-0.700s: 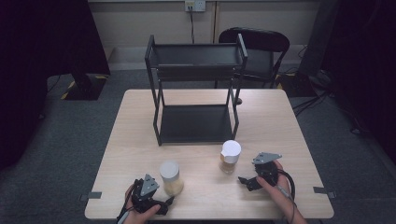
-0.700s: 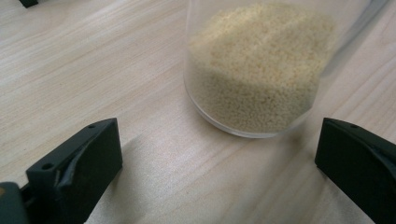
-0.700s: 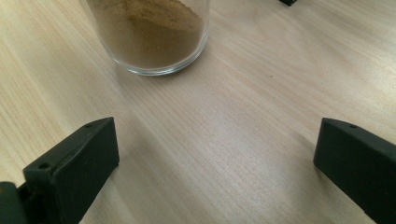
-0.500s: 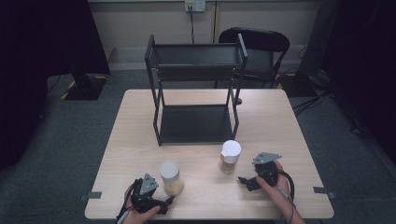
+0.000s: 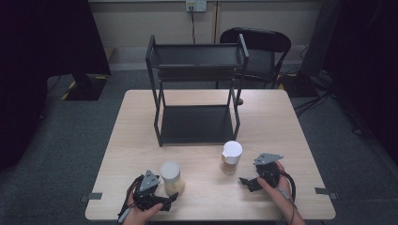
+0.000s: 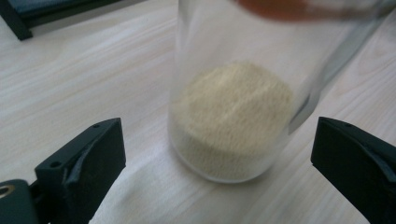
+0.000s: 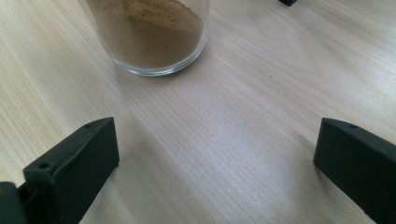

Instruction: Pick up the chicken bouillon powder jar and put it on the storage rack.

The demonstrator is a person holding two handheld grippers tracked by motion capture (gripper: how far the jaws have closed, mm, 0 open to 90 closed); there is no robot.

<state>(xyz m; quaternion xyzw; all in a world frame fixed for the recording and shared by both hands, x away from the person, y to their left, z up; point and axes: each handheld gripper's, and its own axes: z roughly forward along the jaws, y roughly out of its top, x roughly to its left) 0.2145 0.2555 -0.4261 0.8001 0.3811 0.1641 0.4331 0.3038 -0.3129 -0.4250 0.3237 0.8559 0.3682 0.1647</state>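
Observation:
Two glass jars with white lids stand on the wooden table (image 5: 197, 150). The jar of pale powder (image 5: 172, 178) (image 6: 231, 116) is at the front left, and my left gripper (image 5: 165, 201) (image 6: 219, 182) is open just in front of it, its jaws wide on either side without touching the glass. The jar of brown powder (image 5: 231, 157) (image 7: 149, 32) stands to the right. My right gripper (image 5: 245, 182) (image 7: 215, 172) is open a little short of that jar, with bare table between its jaws.
A black two-shelf rack (image 5: 196, 89) stands on the far half of the table. Behind the table is a black chair (image 5: 256, 47). A person's hands hold both grippers at the table's near edge.
My right gripper has crept slightly toward the brown jar. The left gripper has barely moved.

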